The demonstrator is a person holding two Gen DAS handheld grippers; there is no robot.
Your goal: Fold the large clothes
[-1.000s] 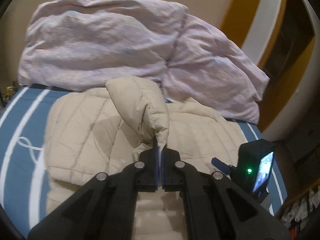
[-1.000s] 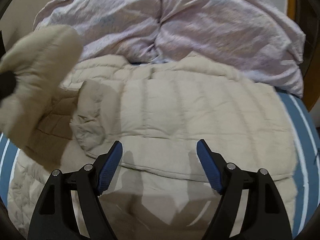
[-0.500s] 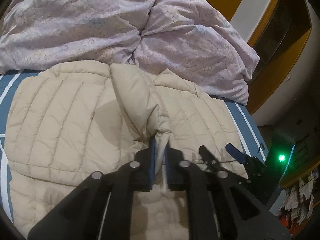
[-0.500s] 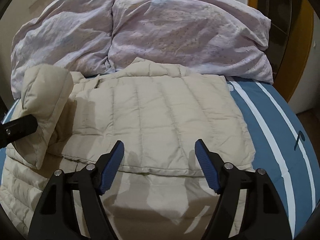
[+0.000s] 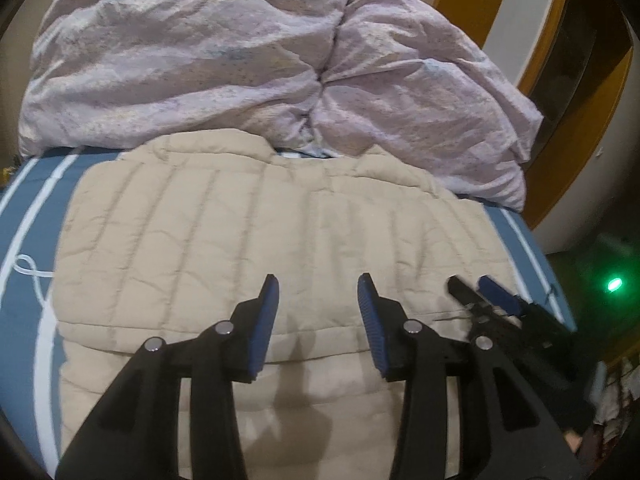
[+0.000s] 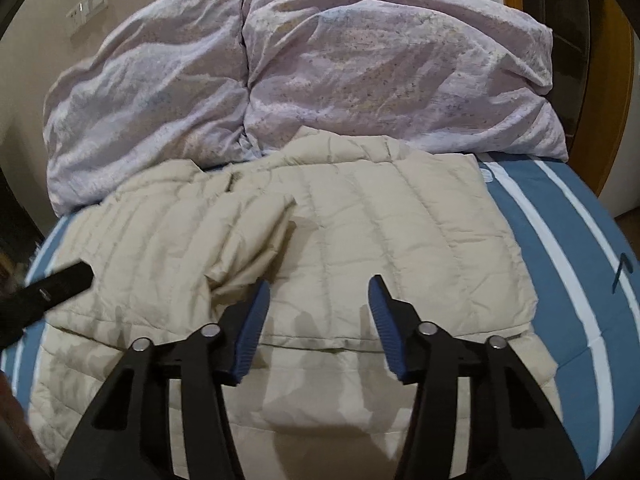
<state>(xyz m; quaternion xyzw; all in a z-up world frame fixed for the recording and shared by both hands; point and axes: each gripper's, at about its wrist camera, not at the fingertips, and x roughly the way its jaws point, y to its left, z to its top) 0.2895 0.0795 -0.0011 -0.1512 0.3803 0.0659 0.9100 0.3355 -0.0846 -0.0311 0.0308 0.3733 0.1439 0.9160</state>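
Observation:
A beige quilted puffer jacket (image 5: 256, 248) lies spread on the blue striped bed, its upper part folded over the lower. It also shows in the right wrist view (image 6: 400, 248), where a folded sleeve (image 6: 248, 240) lies across its left half. My left gripper (image 5: 318, 296) is open and empty, just above the jacket's fold edge. My right gripper (image 6: 318, 300) is open and empty above the jacket, beside the sleeve end. The right gripper also shows at the right of the left wrist view (image 5: 480, 292); the left one shows at the left edge of the right wrist view (image 6: 56, 284).
A crumpled lilac duvet (image 5: 256, 64) is piled at the head of the bed, touching the jacket's far edge; it also shows in the right wrist view (image 6: 304, 64). The blue bedspread with white stripes (image 6: 568, 240) shows on both sides. A wooden door frame (image 5: 576, 136) stands at right.
My left gripper opened and let go of the sleeve, which now lies flat across the jacket. The right gripper stayed open over the jacket.

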